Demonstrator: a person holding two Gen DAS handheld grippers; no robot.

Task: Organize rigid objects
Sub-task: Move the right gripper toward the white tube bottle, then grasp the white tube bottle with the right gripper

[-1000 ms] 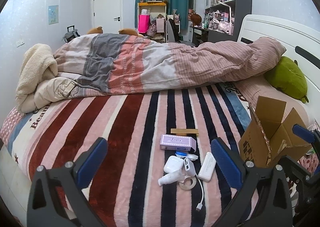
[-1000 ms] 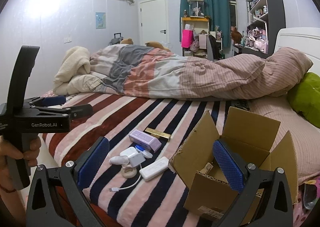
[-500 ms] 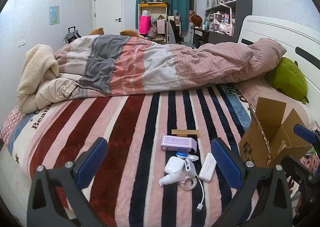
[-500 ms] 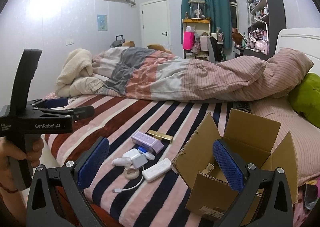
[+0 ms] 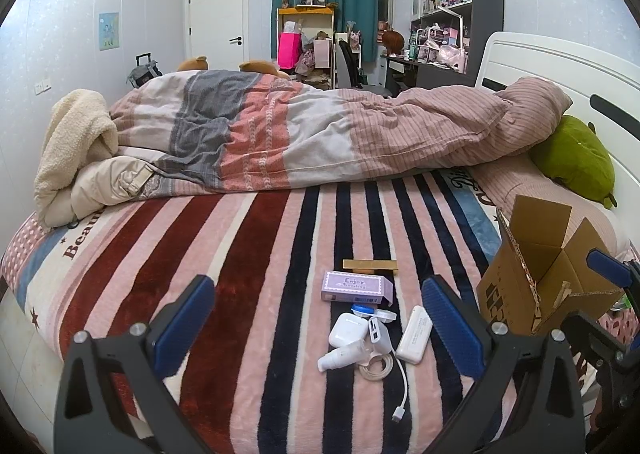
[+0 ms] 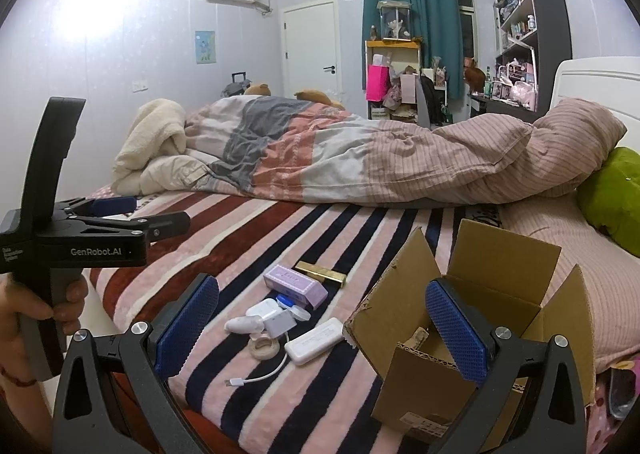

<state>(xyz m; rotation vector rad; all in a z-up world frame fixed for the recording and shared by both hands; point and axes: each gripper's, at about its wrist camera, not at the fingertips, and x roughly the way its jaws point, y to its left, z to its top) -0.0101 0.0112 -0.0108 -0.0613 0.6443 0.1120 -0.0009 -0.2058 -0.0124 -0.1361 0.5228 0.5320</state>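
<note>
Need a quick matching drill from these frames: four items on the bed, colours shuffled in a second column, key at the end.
Items:
1. cardboard box
2. small carton
3. power bank
4. slim bar

Colours:
A. white
B. gold
C. brown
D. lilac

Pairs: 1-C, 2-D, 3-A, 4-B

The slim bar lies just beyond the small carton on the striped blanket; the power bank lies nearer the cardboard box, which stands with its flaps open.
</note>
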